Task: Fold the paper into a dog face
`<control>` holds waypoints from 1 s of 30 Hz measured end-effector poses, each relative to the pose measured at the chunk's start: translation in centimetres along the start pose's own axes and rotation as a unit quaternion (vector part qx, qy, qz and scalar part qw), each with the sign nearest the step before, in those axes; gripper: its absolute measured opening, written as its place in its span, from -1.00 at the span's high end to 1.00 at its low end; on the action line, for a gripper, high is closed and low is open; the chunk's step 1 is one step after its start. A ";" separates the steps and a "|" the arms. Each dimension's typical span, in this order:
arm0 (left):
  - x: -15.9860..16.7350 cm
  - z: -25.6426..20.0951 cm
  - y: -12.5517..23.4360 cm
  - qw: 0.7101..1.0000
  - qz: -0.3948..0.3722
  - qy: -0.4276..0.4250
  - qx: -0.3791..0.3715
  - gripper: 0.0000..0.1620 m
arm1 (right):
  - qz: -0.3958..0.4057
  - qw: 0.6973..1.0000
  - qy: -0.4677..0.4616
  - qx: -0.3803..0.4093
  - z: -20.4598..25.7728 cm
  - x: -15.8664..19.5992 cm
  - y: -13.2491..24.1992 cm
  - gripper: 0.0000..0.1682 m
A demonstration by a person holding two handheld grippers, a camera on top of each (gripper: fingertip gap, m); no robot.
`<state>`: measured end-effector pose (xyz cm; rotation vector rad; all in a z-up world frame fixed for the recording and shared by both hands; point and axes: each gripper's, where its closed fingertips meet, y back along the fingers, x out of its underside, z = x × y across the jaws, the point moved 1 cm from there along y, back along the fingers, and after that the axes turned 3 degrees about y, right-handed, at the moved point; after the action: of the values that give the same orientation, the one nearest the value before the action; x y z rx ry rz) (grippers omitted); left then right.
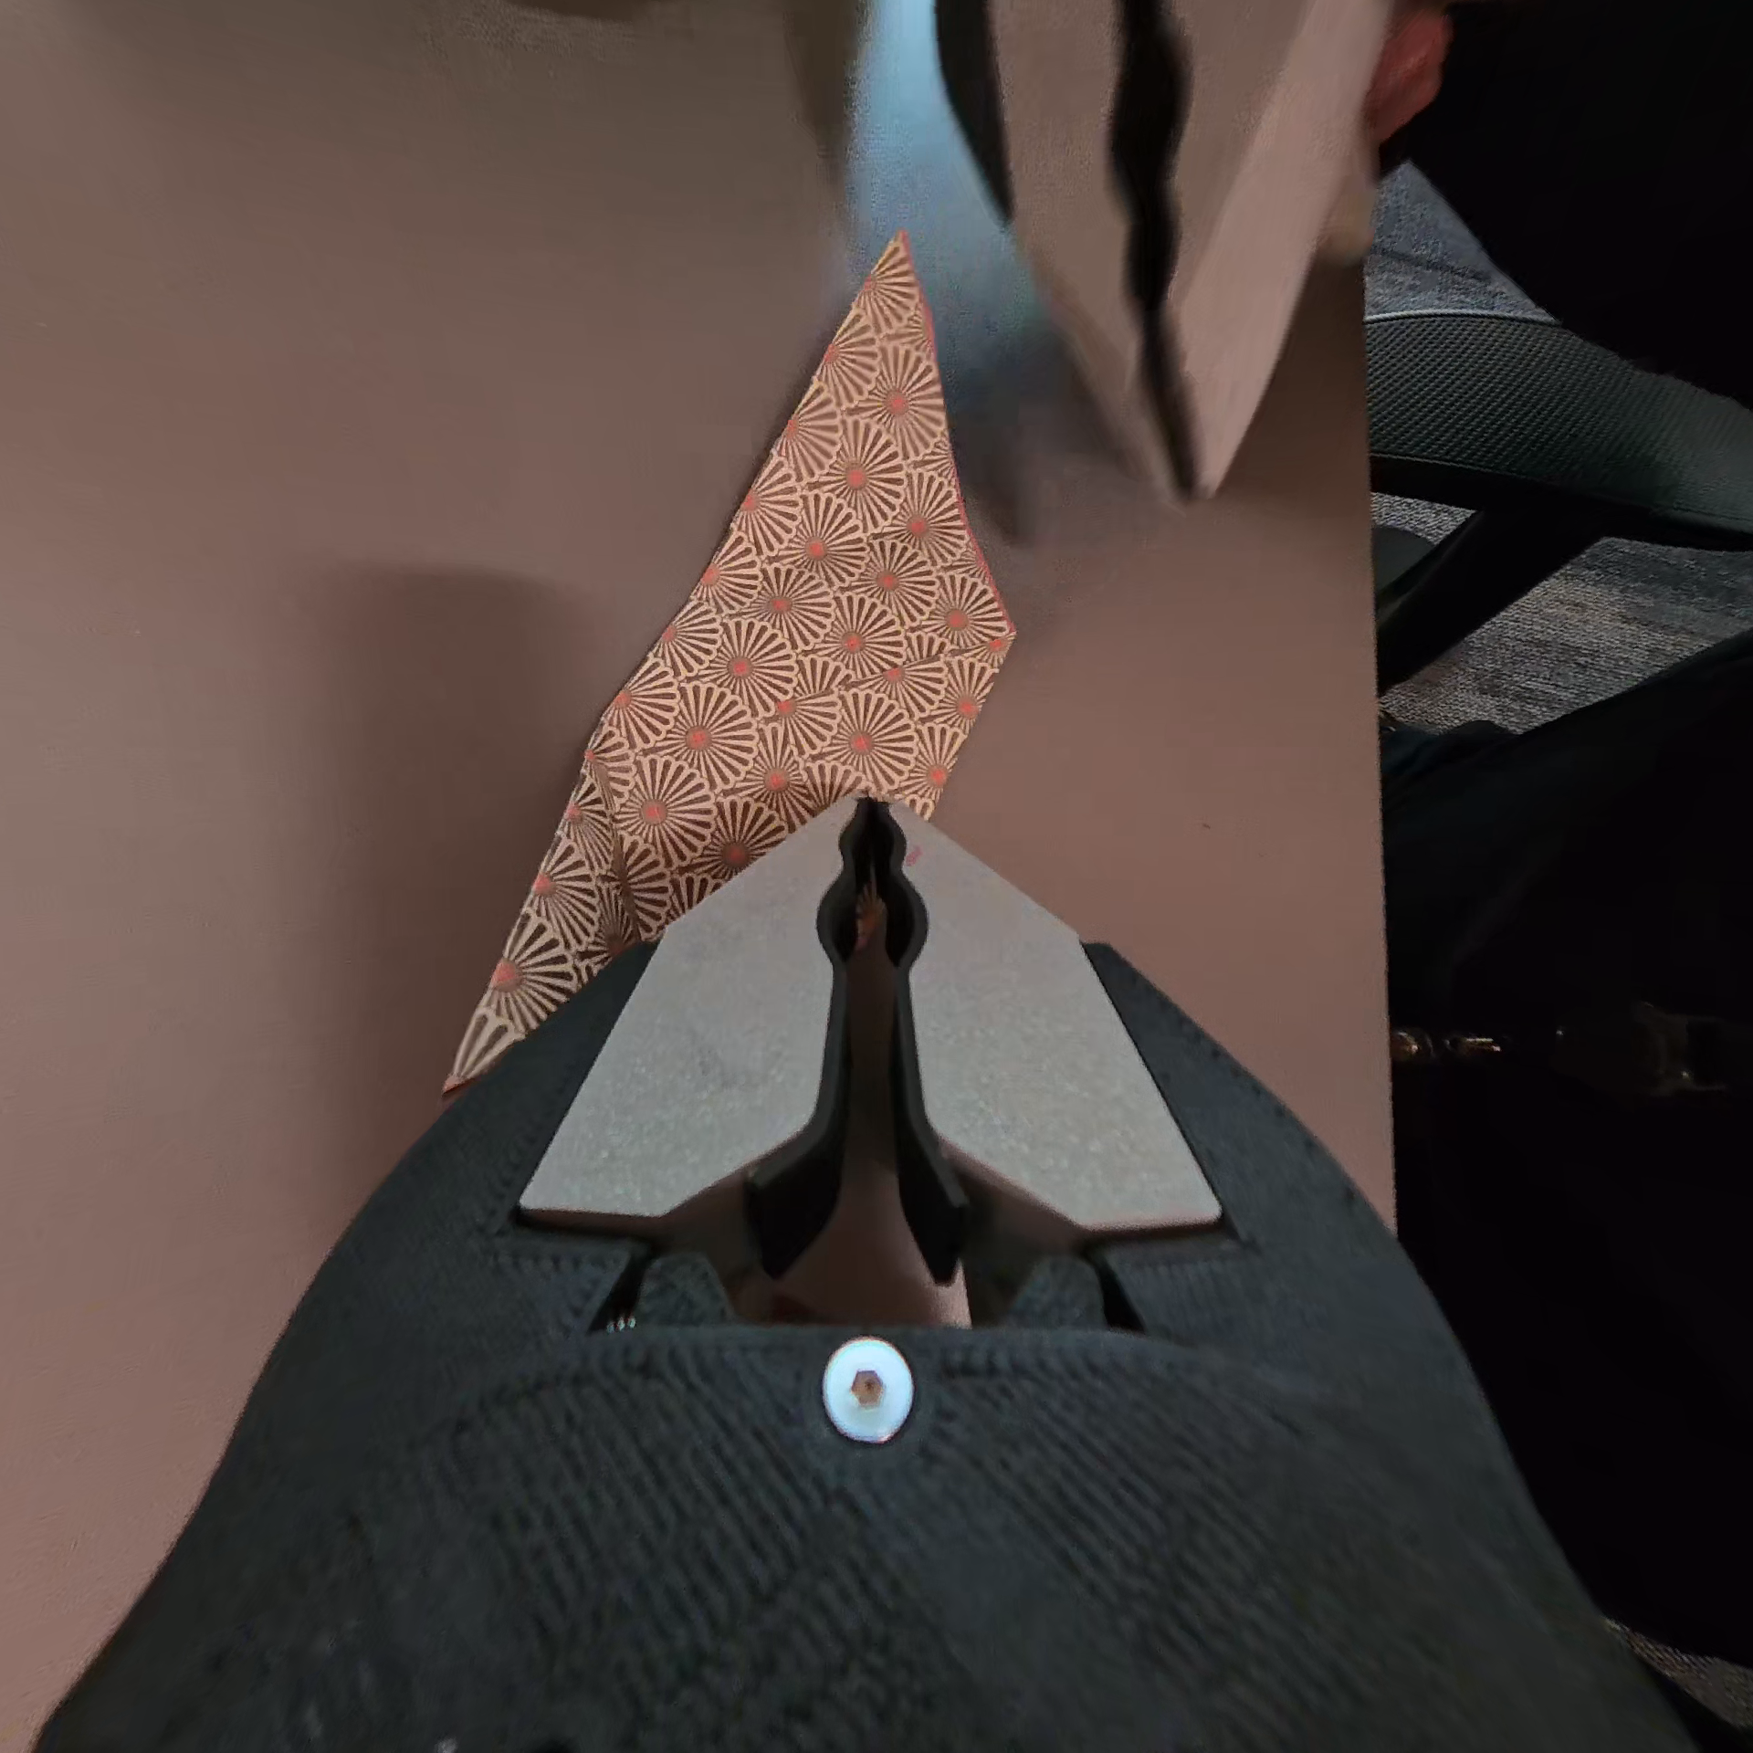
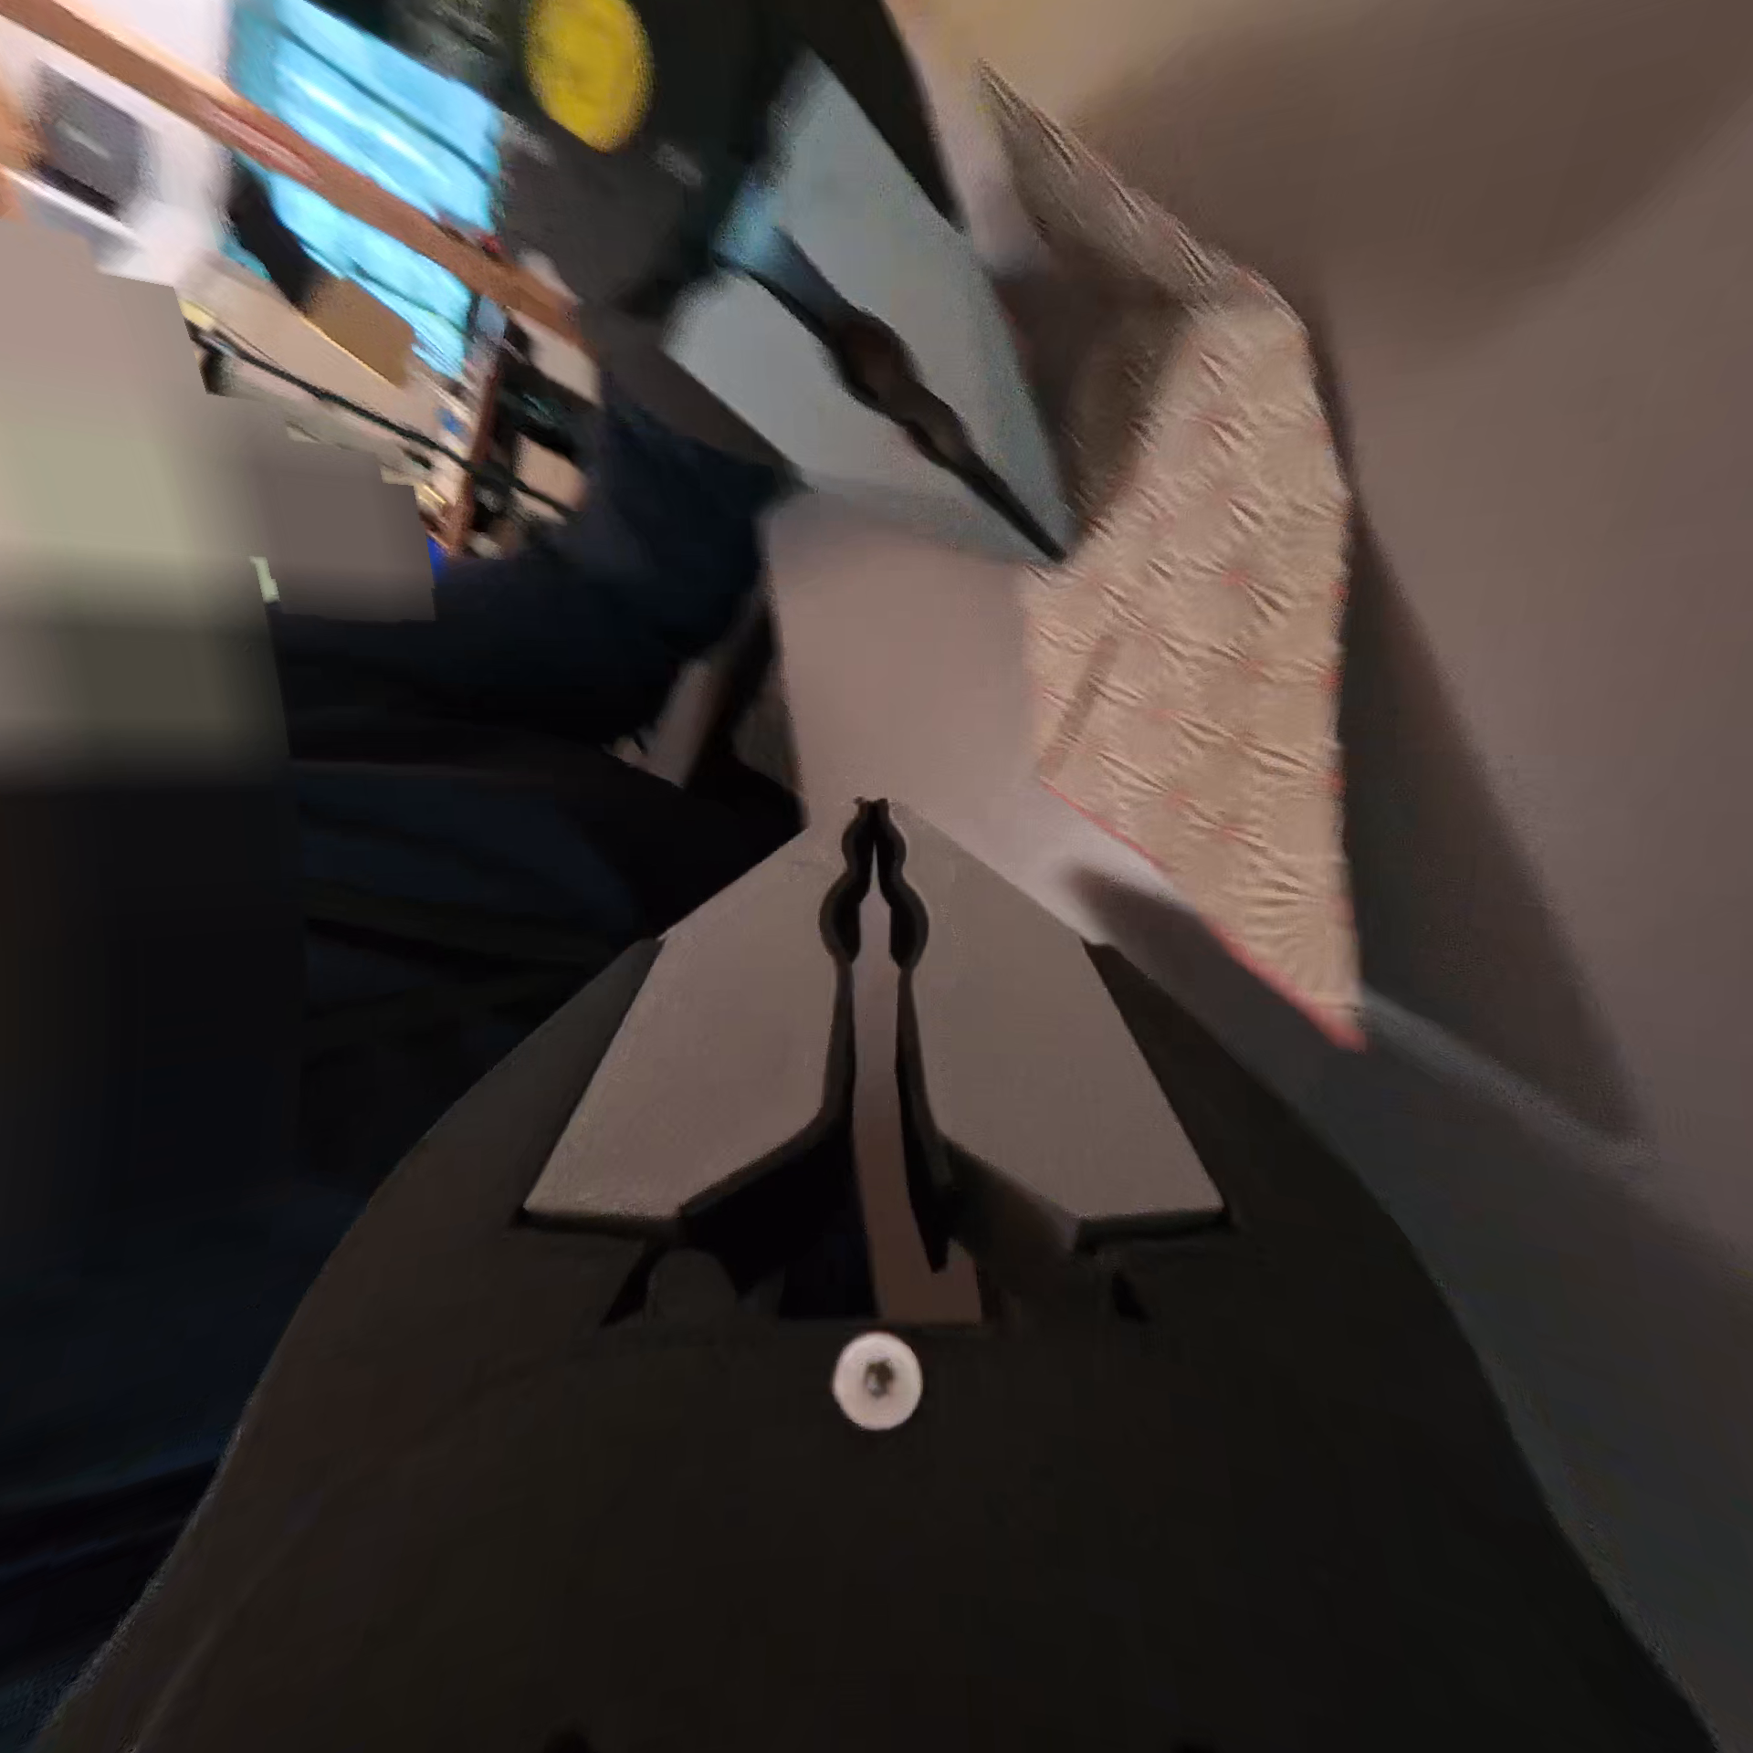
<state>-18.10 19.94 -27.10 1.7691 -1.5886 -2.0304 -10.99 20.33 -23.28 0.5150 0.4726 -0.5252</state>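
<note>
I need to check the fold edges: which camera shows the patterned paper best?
The left wrist view: the patterned paper is sharp, its edges clear on the table, the left gripper at its near corner. The right wrist view shows the paper only motion-blurred, at the right.

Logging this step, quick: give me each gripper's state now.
Left gripper: shut on the patterned paper, pinching its edge.
Right gripper: shut, holding nothing, off the paper.
</note>
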 end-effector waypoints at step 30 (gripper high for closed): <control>0.0 0.0 0.0 1.000 0.000 0.003 0.003 1.00 | -0.015 0.941 0.075 0.330 -4.6 0.4 4.8 1.00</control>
<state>-18.10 19.92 -27.09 1.7769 -1.5943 -2.0202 -9.28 26.45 -25.42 1.2002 0.4438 -0.6762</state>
